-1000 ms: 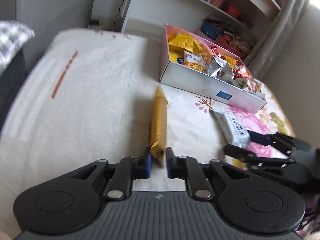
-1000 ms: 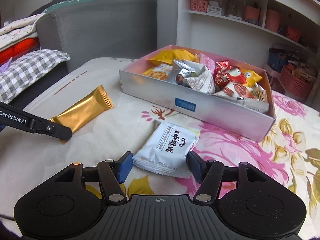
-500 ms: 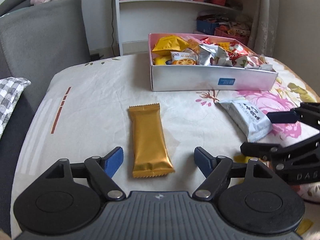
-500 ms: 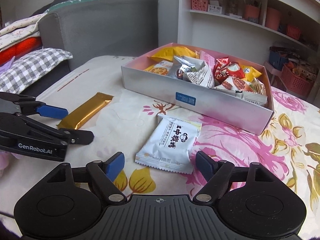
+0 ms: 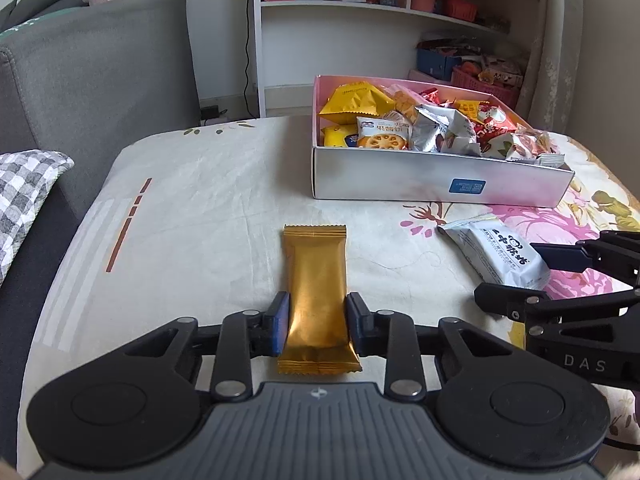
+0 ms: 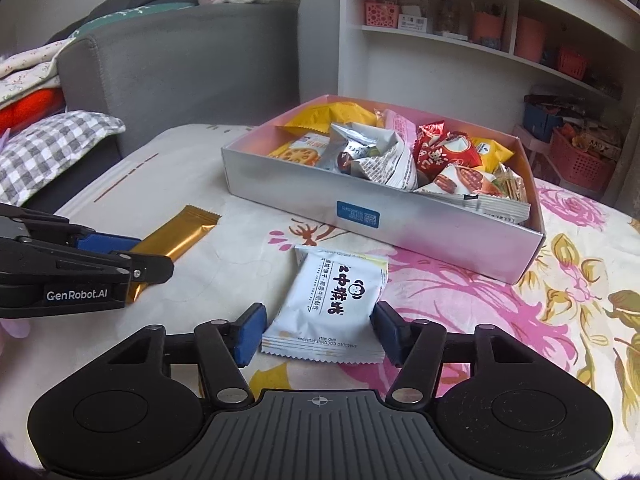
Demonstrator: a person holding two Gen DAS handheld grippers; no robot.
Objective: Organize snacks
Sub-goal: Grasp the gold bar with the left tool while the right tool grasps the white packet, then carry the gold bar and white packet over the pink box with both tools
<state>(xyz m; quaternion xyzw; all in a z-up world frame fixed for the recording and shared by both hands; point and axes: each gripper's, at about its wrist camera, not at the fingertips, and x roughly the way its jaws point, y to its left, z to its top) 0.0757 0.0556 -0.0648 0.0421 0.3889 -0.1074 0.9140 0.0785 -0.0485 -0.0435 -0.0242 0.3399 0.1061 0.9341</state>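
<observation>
A gold snack bar point(image 5: 316, 292) lies flat on the cloth-covered table. My left gripper point(image 5: 318, 320) is shut on its near half, pads pressing both long edges; the bar also shows in the right wrist view point(image 6: 176, 236). A white snack packet point(image 6: 332, 304) lies in front of the silver box point(image 6: 380, 216), which is full of snacks. My right gripper point(image 6: 318, 330) is open, its pads on either side of the packet's near end with a small gap on each side. The packet also shows in the left wrist view point(image 5: 500, 252), with the right gripper point(image 5: 532, 272) around it.
The silver box point(image 5: 400, 180) stands at the far right of the table. A grey sofa point(image 5: 92, 80) with a checked cushion point(image 5: 24, 192) is on the left. White shelves point(image 6: 480, 40) stand behind. The floral cloth point(image 6: 560, 300) covers the table.
The left gripper let go of the gold bar, opened wide over it lying flat, then shut on its sides. The right gripper's jaws narrowed around the white packet.
</observation>
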